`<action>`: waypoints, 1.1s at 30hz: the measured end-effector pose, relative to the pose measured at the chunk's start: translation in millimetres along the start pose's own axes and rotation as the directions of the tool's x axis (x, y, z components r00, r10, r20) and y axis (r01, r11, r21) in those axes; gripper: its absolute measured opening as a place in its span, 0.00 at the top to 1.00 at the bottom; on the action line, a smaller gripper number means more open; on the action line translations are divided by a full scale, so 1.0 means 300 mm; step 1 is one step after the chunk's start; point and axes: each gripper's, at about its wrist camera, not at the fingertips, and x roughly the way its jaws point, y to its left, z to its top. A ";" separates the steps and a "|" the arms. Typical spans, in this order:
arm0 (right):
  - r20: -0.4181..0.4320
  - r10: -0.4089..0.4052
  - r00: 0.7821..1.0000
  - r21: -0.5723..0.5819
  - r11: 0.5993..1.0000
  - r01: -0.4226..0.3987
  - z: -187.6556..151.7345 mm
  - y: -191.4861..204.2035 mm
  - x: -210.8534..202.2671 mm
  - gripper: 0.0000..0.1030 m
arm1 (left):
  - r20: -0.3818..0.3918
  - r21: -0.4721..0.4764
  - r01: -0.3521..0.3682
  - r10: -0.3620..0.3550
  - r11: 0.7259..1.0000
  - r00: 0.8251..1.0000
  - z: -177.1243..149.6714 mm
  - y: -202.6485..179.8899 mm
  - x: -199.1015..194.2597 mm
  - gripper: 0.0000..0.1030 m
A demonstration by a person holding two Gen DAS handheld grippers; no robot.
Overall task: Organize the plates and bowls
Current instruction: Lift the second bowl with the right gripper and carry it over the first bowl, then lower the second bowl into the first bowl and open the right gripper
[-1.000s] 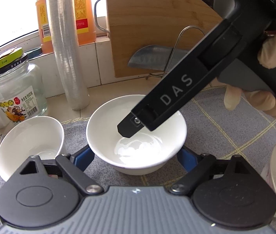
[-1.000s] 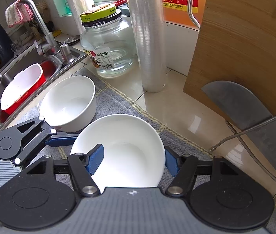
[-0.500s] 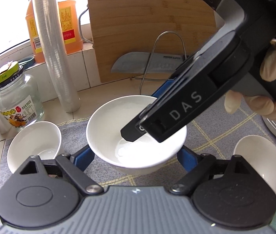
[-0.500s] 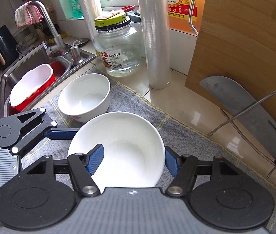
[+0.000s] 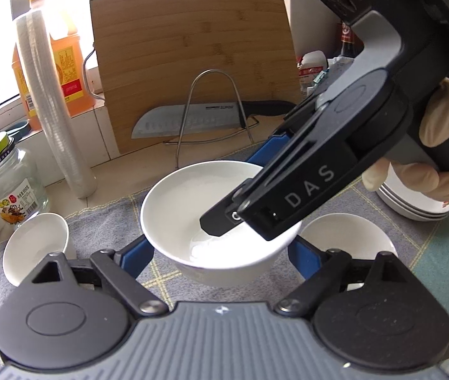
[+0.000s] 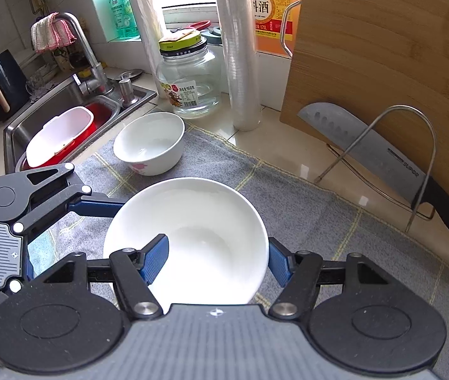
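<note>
**A:** So what's each gripper doing with that white bowl (image 6: 189, 237)?

**B:** Right gripper (image 6: 218, 259) is clamped on it across the wall: 1 blue pad (image 6: 154, 258) inside the bowl at 9 o'clock, the other on the outside at 3 o'clock. Left gripper (image 5: 221, 253) has its 2 fingers (image 5: 138, 255) hugging the outer wall at 9 and 3, spread wide, looks like it's gripping too.

**A:** Which way's the bowl sitting?

**B:** Mouth up, tipped slightly. It's round, so no real long axis. It sits above the grey checked cloth (image 6: 303, 209); can't tell if it touches.

**A:** Anything else nearby?

**B:** In the right wrist view, a second white bowl (image 6: 150, 142) at 11 o'clock on the cloth, upright. In the left view, a third bowl (image 5: 348, 237) at 3 o'clock, and past it at 2 o'clock a plate stack (image 5: 411, 205) behind a gloved hand (image 5: 439, 145). Far back at 12, a knife (image 5: 189, 118) in a wire rack against a cutting board (image 5: 192, 63).
</note>
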 end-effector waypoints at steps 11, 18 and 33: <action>0.030 -0.060 0.998 0.053 0.997 0.058 -0.116 -0.010 -0.132 0.30 | 0.006 0.044 0.076 -0.076 0.996 0.997 0.008 -0.117 -0.027 0.12; 0.029 -0.083 0.996 0.113 0.990 0.079 -0.197 -0.036 -0.184 0.30 | -0.005 0.075 0.125 -0.125 0.989 0.992 0.007 -0.179 -0.030 0.12; -0.011 -0.101 0.995 0.186 0.977 0.102 -0.307 -0.048 -0.202 0.30 | -0.056 0.114 0.191 -0.186 0.975 0.981 -0.033 -0.251 -0.016 0.12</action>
